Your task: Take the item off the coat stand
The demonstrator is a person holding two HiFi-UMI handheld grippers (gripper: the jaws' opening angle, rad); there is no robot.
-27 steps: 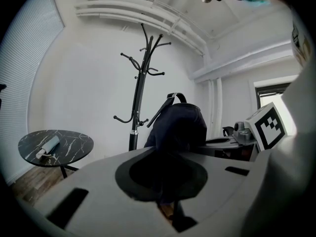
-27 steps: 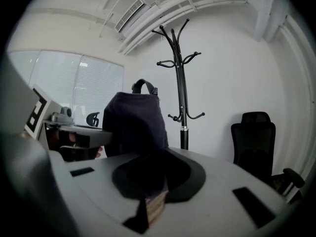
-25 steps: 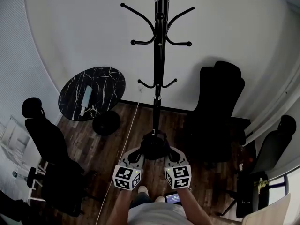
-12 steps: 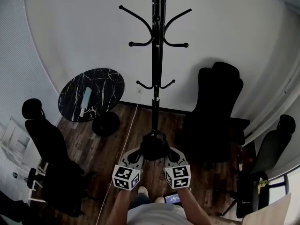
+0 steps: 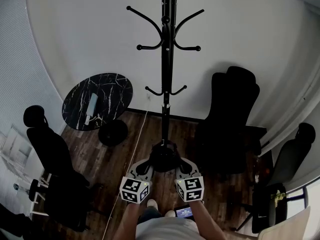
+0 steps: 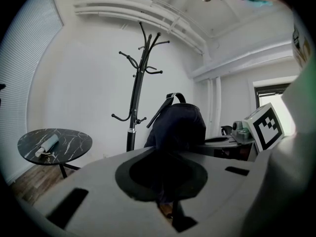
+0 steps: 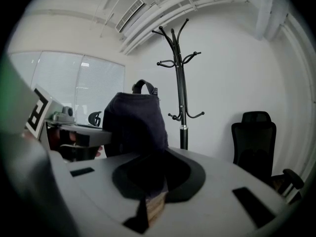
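The black coat stand (image 5: 167,74) rises in the middle against the white wall, and all its hooks that show are bare. A dark bag (image 5: 164,156) hangs low in front of the stand's foot, between my two grippers. My left gripper (image 5: 145,166) is shut on the bag's left side and my right gripper (image 5: 184,166) is shut on its right side. The left gripper view has the bag (image 6: 177,127) with its strap rising straight out of the jaws (image 6: 164,181), the stand (image 6: 138,83) behind it. In the right gripper view the bag (image 7: 136,125) fills the jaws (image 7: 152,181), beside the stand (image 7: 181,83).
A round black marble table (image 5: 107,91) with a pale rolled item (image 5: 91,105) stands left of the stand. A black office chair (image 5: 230,119) sits to the right, another chair (image 5: 47,144) at the left, a third (image 5: 295,154) at far right. The floor is dark wood.
The head view has shifted slightly, so the stand sits a little further left. Both grippers and the bag stay where they were.
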